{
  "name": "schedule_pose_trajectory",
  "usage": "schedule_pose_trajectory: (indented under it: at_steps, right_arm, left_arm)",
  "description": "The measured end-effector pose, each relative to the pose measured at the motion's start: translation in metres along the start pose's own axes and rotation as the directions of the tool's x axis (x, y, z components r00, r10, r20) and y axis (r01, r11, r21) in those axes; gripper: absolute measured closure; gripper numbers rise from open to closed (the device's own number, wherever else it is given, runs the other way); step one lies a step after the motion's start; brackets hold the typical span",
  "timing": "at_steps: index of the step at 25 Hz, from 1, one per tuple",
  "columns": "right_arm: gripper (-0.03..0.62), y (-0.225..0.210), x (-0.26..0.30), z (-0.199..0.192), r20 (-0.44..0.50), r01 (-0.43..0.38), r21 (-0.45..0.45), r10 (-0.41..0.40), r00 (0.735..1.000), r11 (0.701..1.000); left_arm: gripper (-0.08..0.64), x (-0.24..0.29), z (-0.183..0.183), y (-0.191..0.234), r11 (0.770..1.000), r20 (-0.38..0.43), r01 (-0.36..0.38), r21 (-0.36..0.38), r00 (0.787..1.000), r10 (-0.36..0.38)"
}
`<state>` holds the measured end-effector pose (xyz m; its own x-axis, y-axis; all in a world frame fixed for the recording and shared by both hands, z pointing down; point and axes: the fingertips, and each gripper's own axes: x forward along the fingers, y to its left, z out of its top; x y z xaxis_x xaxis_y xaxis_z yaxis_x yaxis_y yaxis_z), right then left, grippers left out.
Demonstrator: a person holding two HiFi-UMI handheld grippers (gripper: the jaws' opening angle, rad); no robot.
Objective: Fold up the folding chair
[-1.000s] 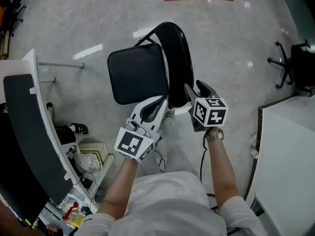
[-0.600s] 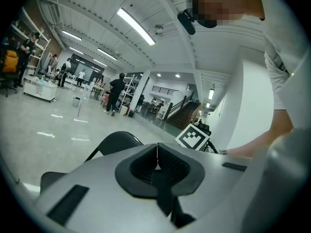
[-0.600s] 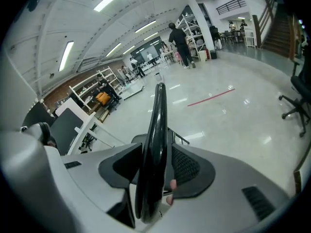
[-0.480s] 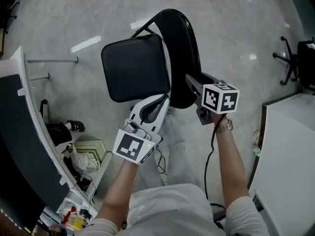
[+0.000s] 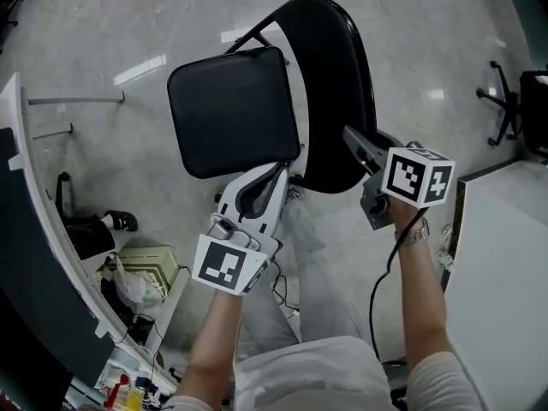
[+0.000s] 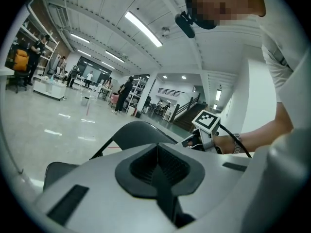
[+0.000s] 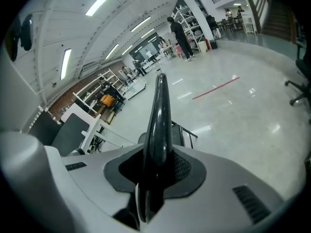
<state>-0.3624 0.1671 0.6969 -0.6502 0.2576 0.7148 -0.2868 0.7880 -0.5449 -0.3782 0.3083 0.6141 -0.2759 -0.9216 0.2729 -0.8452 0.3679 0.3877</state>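
Observation:
A black folding chair stands open on the floor, its padded seat (image 5: 231,110) to the left of the curved backrest (image 5: 330,84). My left gripper (image 5: 287,171) is shut and empty, its tips at the seat's rear corner beside the backrest. In the left gripper view its jaws (image 6: 156,152) meet on a line, with the backrest (image 6: 141,130) beyond. My right gripper (image 5: 349,135) has just been closing and grips the backrest's near edge. In the right gripper view the backrest's edge (image 7: 159,110) rises from between the jaws of the right gripper (image 7: 155,164).
A white desk with a dark panel (image 5: 17,187) runs along the left. Bags and a box (image 5: 145,272) lie on the floor beside it. A white table (image 5: 505,272) stands at the right, with an office chair base (image 5: 514,101) behind it. People stand far off in the hall.
Both grippers have sunk toward the chair. The right gripper has shifted right and its jaws have closed on the backrest's edge. The left gripper stays shut.

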Motion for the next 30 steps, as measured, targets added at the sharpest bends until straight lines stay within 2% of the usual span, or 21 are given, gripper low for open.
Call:
schedule_pose_trajectory:
  at_steps: [4, 10, 14, 19, 25, 30]
  right_arm:
    - [0.502, 0.002, -0.002, -0.005, -0.013, -0.017, 0.021, 0.017, 1.000, 1.000]
    - [0.505, 0.008, -0.006, -0.002, -0.016, -0.016, 0.009, 0.016, 1.000, 1.000]
    - [0.505, 0.008, -0.004, 0.001, 0.006, -0.007, 0.020, 0.007, 1.000, 1.000]
    - [0.505, 0.010, 0.001, 0.001, 0.006, -0.001, 0.013, 0.001, 1.000, 1.000]
    - [0.505, 0.008, 0.002, -0.002, -0.009, 0.035, 0.014, -0.035, 0.999, 0.999]
    - [0.505, 0.005, 0.002, 0.000, -0.026, 0.058, 0.009, -0.058, 0.998, 0.998]
  left_arm:
    - [0.548, -0.006, -0.024, 0.019, 0.999, 0.010, -0.007, -0.038, 1.000, 0.008]
    - [0.548, -0.007, -0.048, 0.058, 0.999, 0.019, -0.015, -0.040, 1.000, 0.016]
    - [0.548, -0.013, -0.060, 0.095, 0.998, 0.031, -0.040, -0.054, 0.999, 0.041]
    - [0.546, -0.033, -0.076, 0.142, 0.994, -0.002, -0.081, -0.072, 0.997, 0.081]
    - [0.545, -0.053, -0.093, 0.185, 0.994, -0.038, -0.084, -0.076, 0.996, 0.082]
    - [0.535, -0.056, -0.110, 0.215, 0.991, -0.051, -0.054, -0.124, 0.998, 0.048]
